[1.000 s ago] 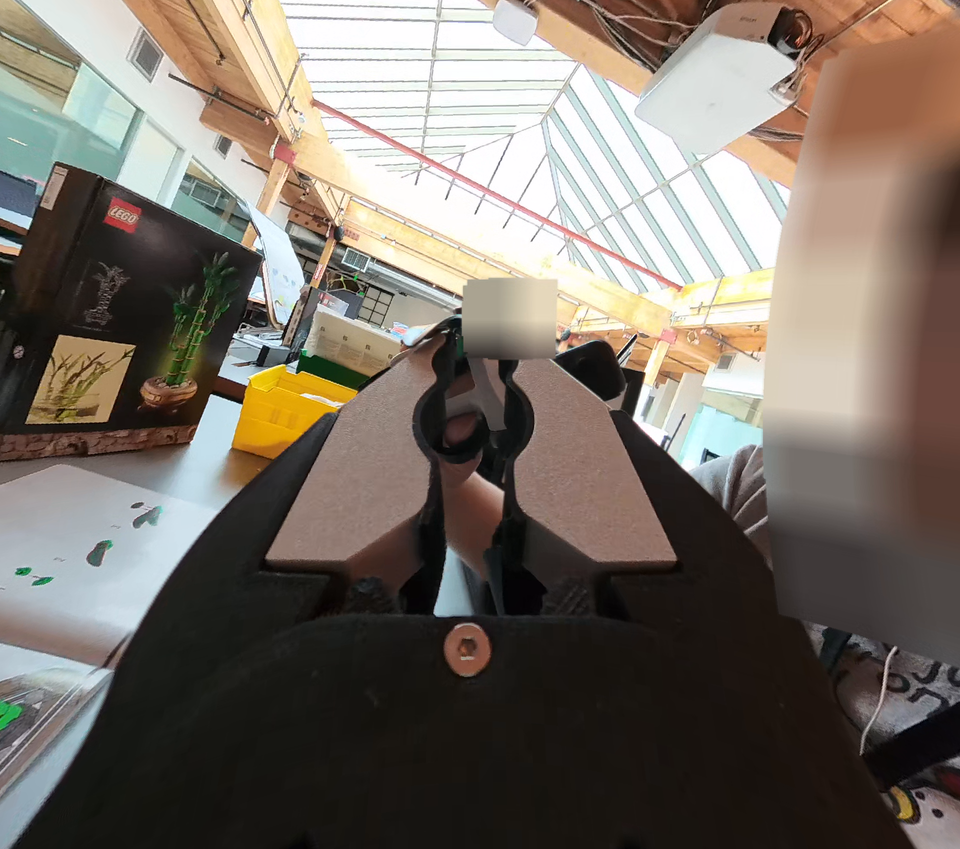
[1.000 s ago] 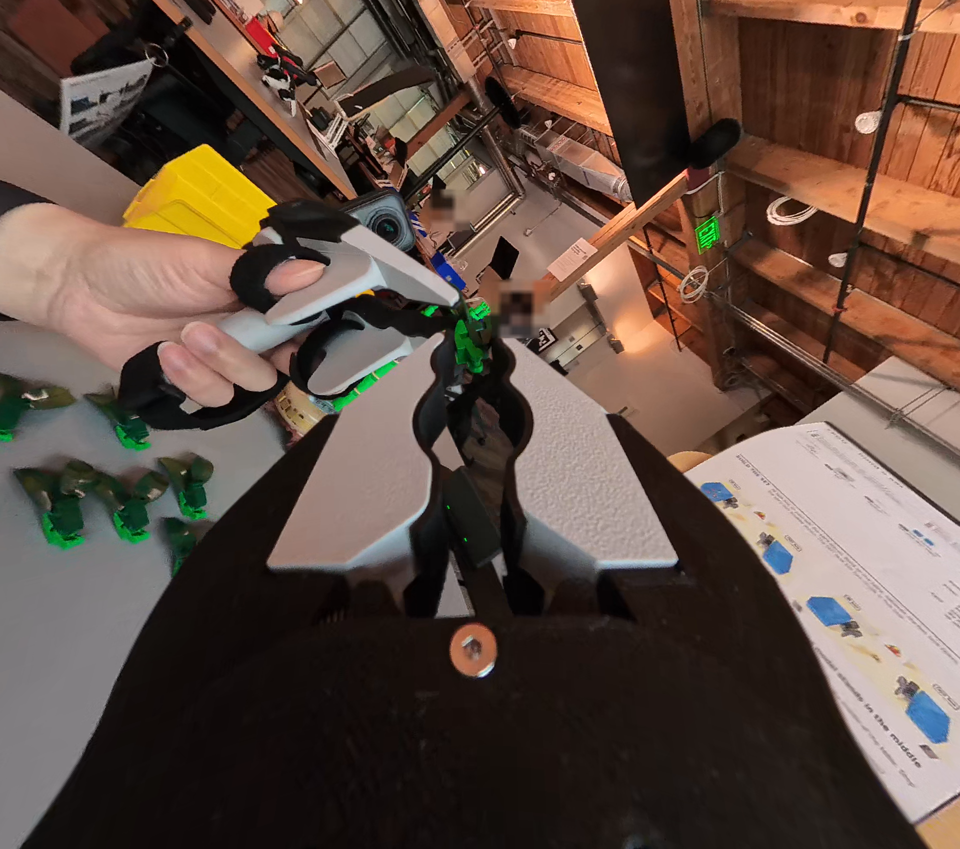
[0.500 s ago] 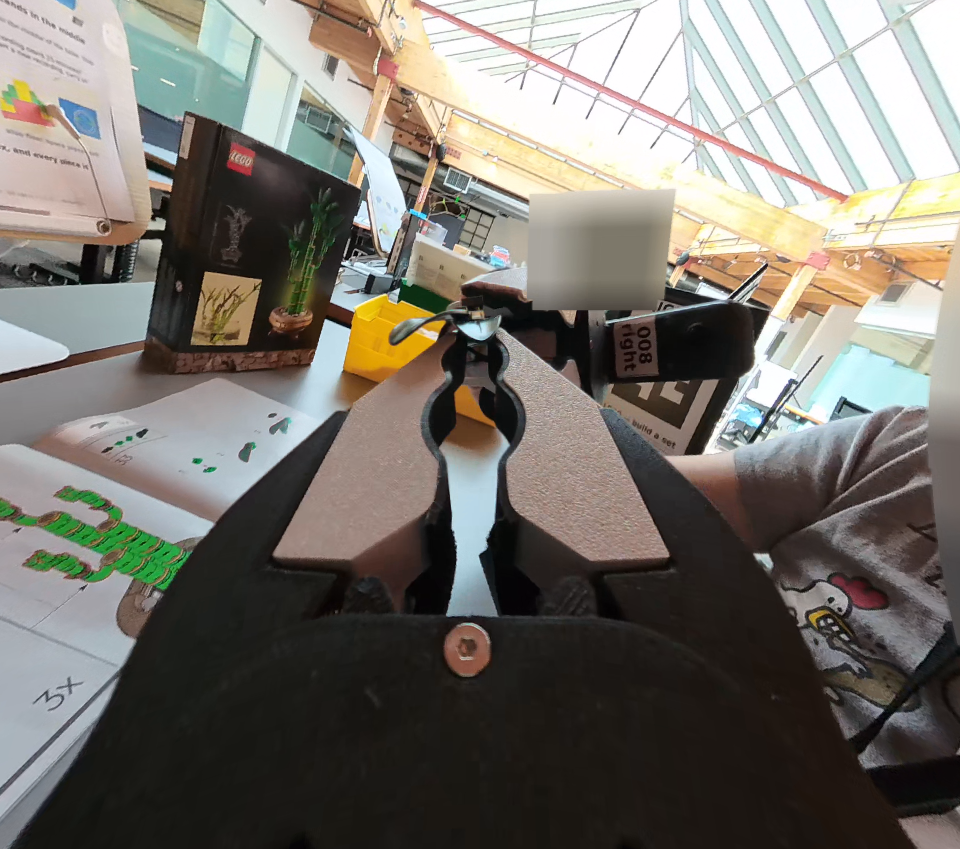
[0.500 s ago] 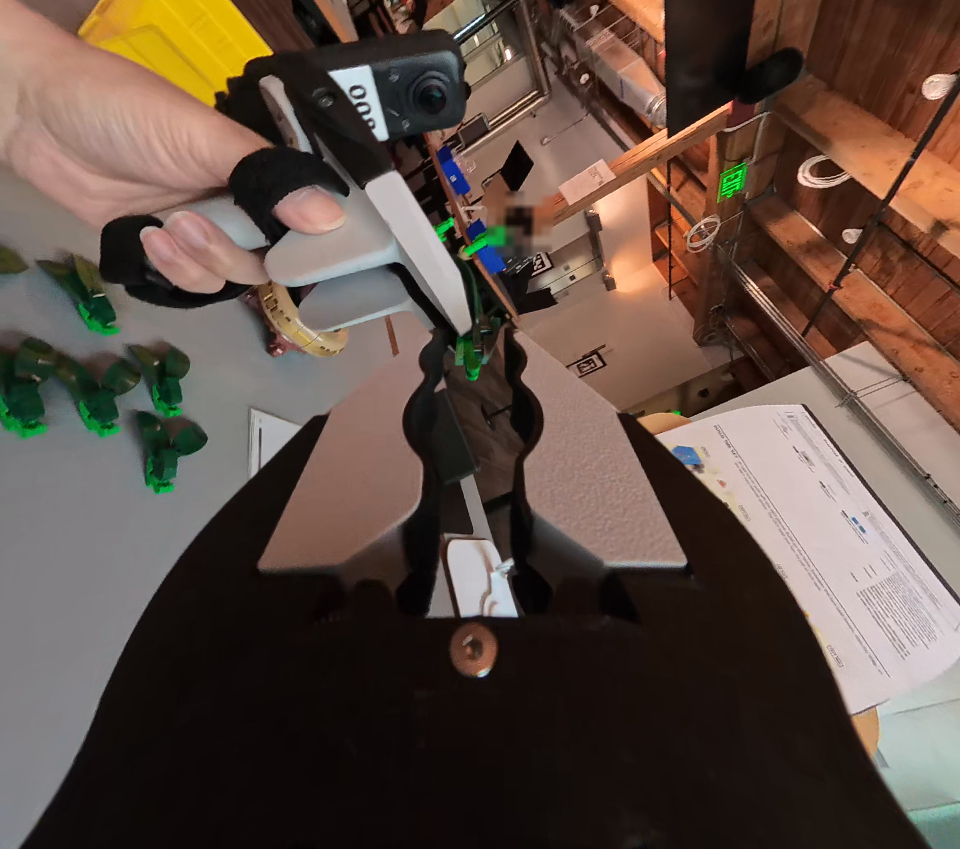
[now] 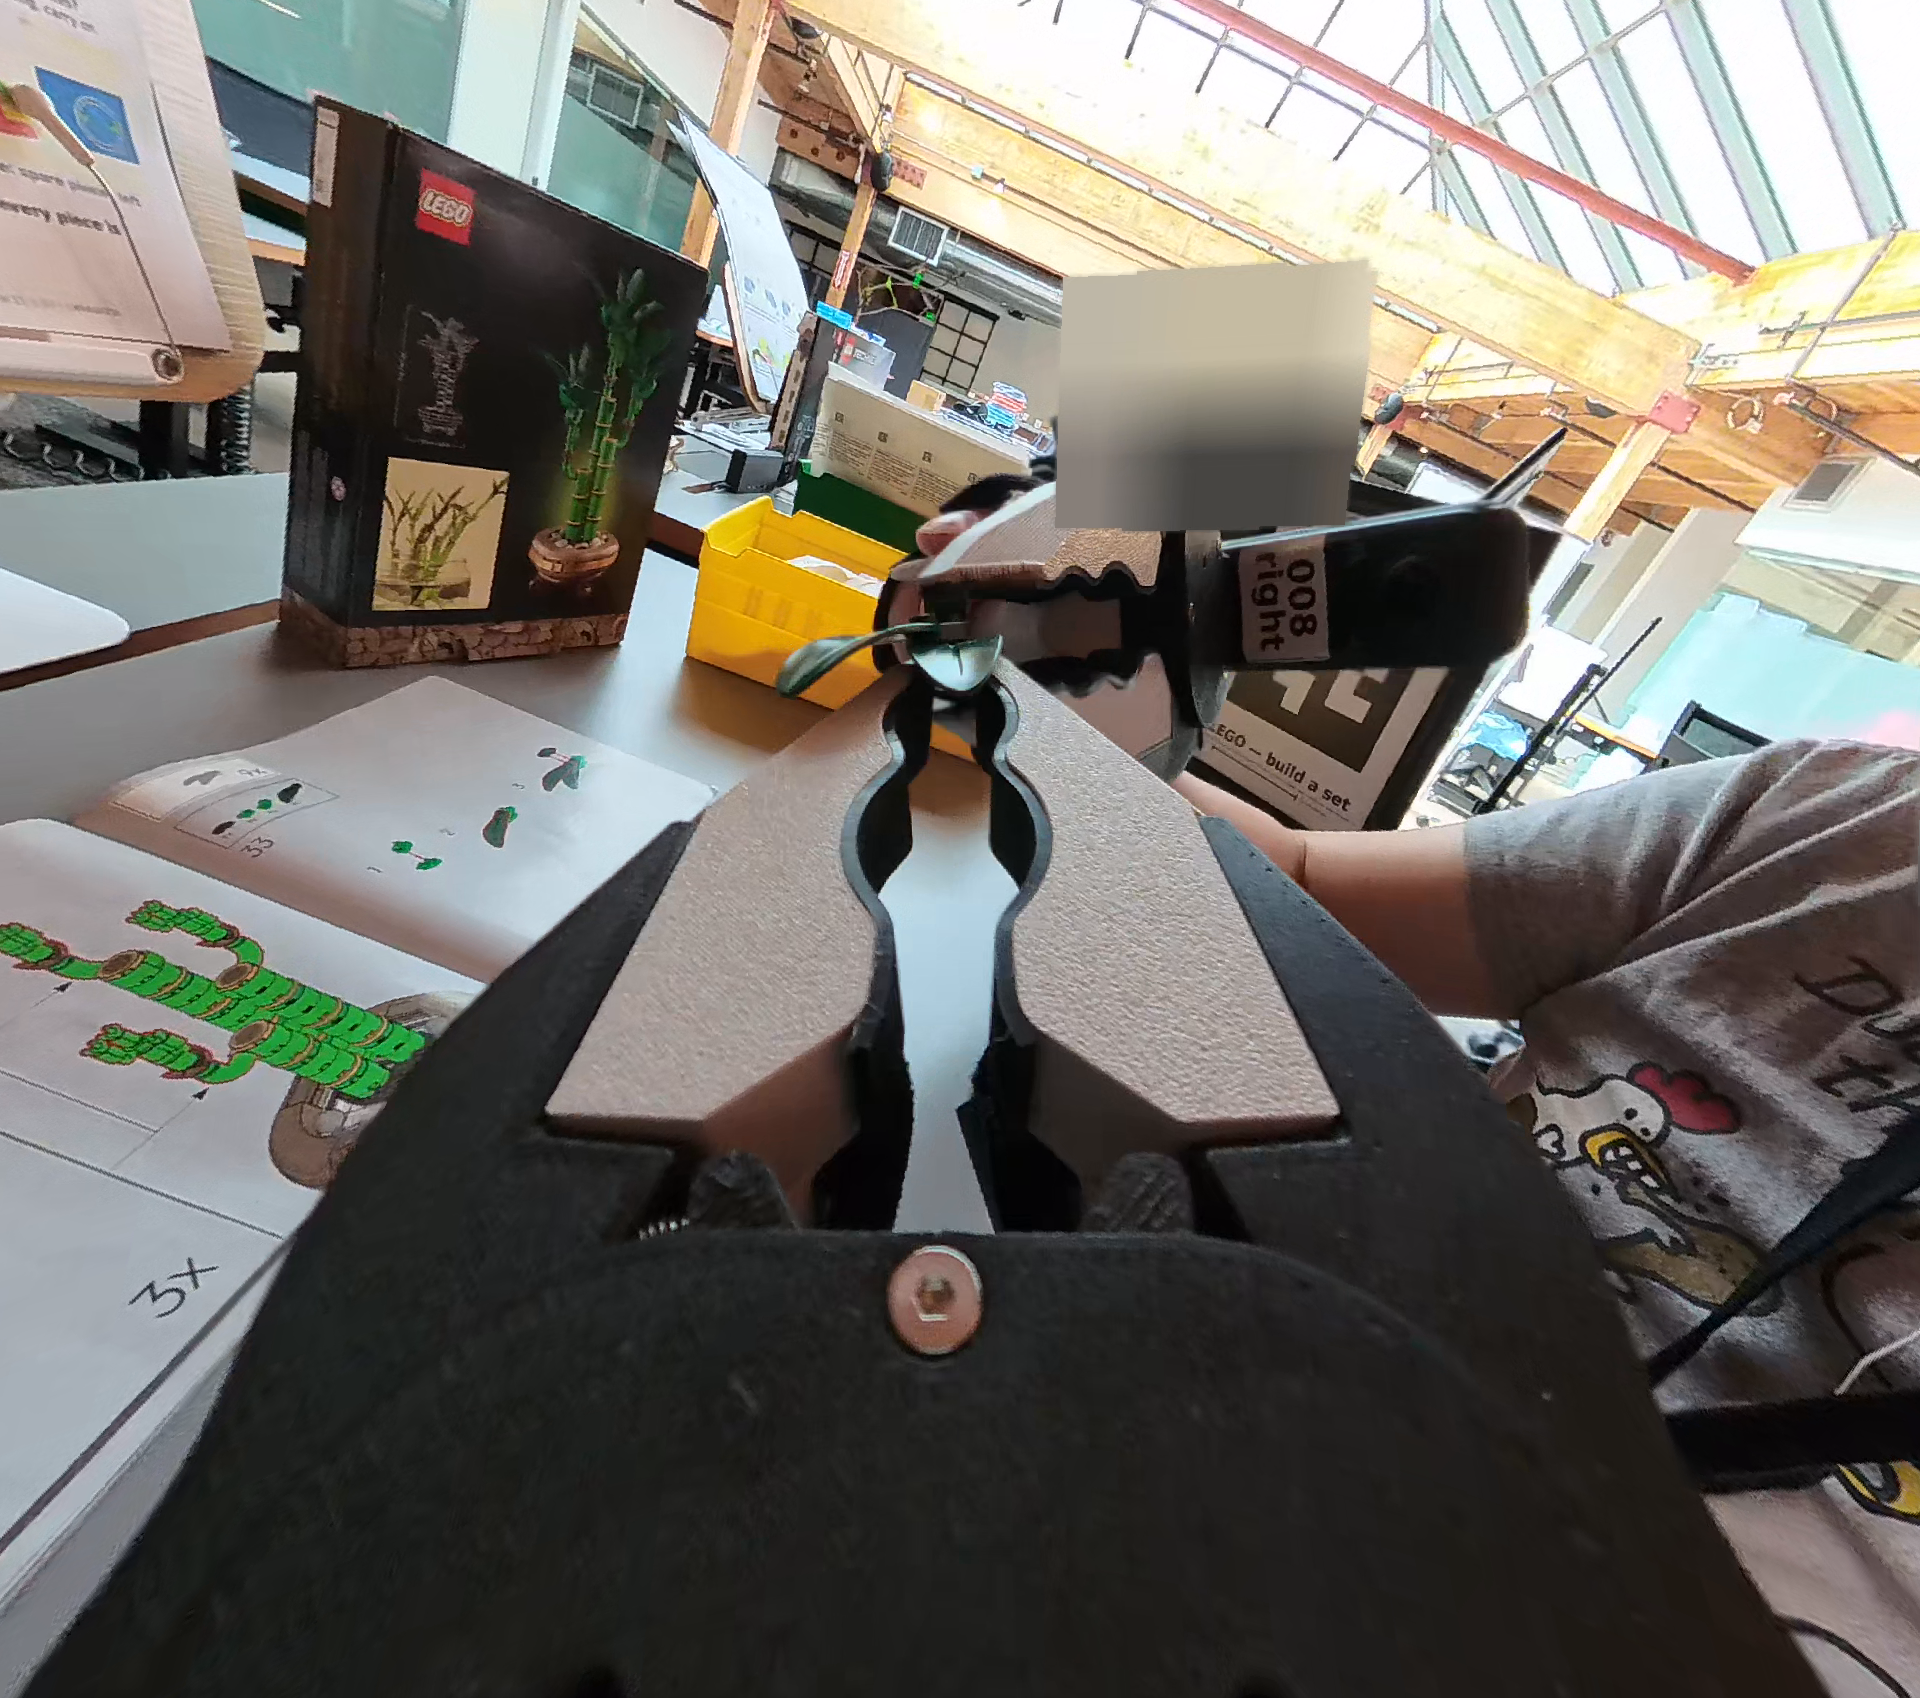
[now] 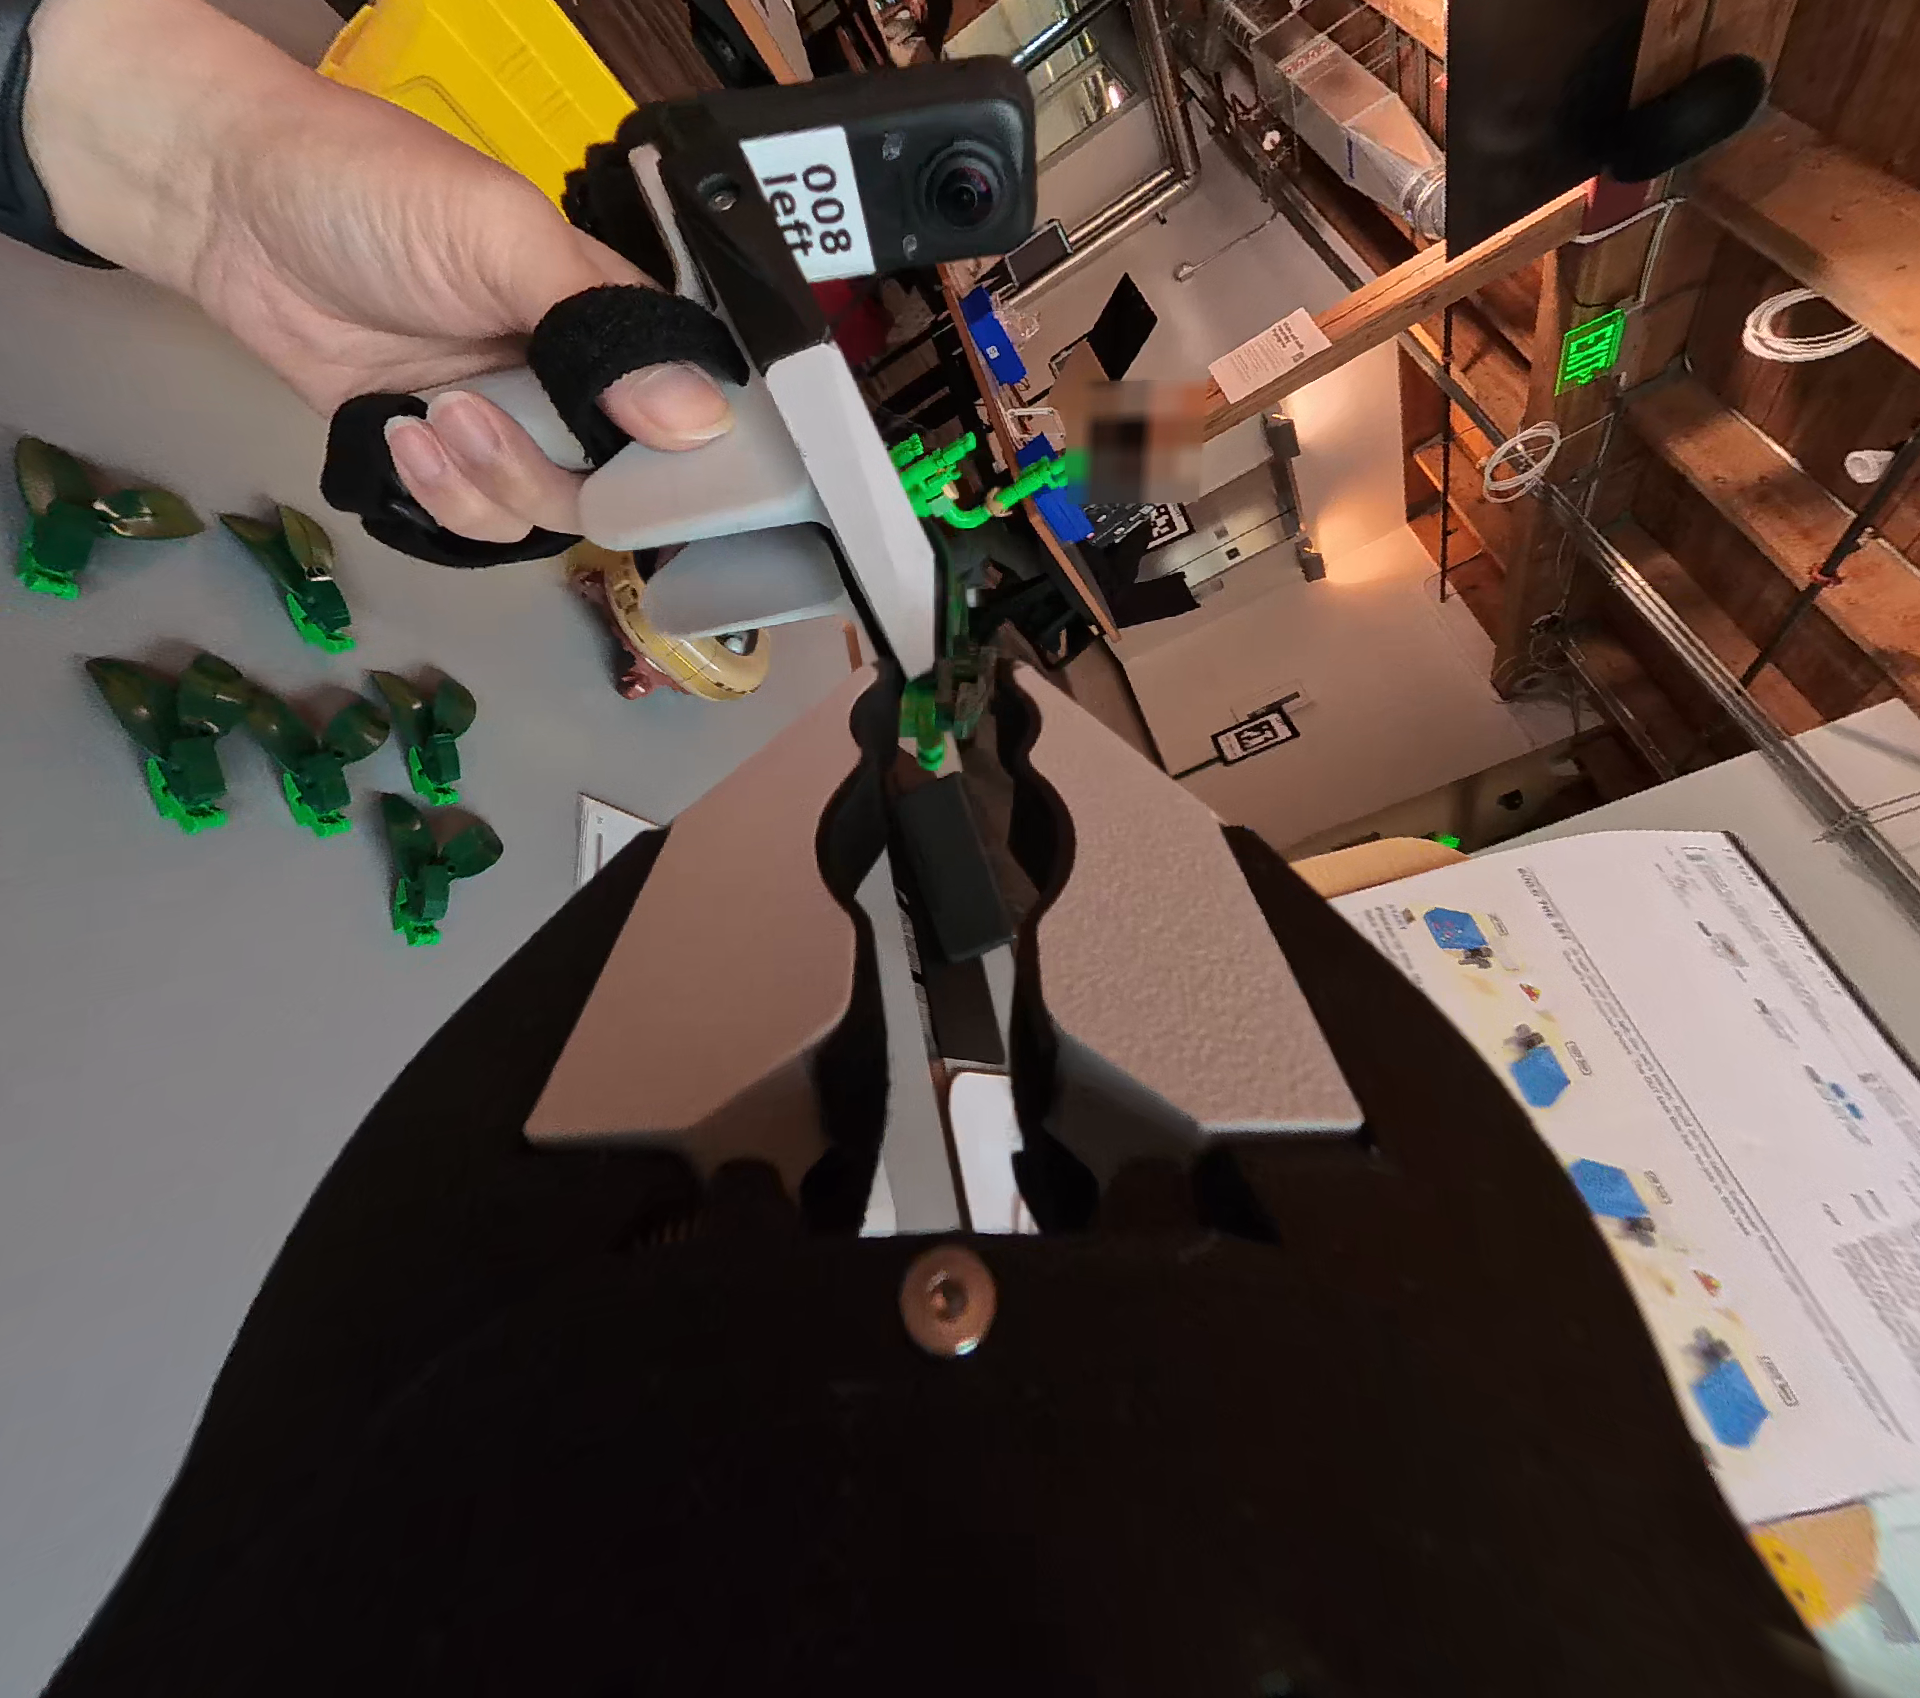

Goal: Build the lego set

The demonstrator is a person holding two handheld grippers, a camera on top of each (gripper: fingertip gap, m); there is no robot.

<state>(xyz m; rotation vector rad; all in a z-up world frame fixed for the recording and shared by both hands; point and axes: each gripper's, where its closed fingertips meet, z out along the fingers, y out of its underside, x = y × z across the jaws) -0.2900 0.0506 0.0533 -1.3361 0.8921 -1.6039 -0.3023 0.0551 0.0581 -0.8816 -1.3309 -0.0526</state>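
Note:
My left gripper is shut on a small dark green leaf piece and holds it above the grey table. My right gripper meets it tip to tip and is shut on the green stem end of the same leaf assembly. In the left wrist view the right gripper comes in from the right. In the right wrist view a hand holds the left gripper from the upper left. Behind it stands the bamboo model, with a tan pot and bright green tops.
Several loose green leaf assemblies lie on the table. An open instruction booklet, the black set box and a yellow bin are to the left. A printed sheet lies on the right. Left and right tips are no more than a few centimetres apart.
The left wrist view has tipped down from the ceiling to the table. The two grippers have swung about each other, tips still together on the leaf piece.

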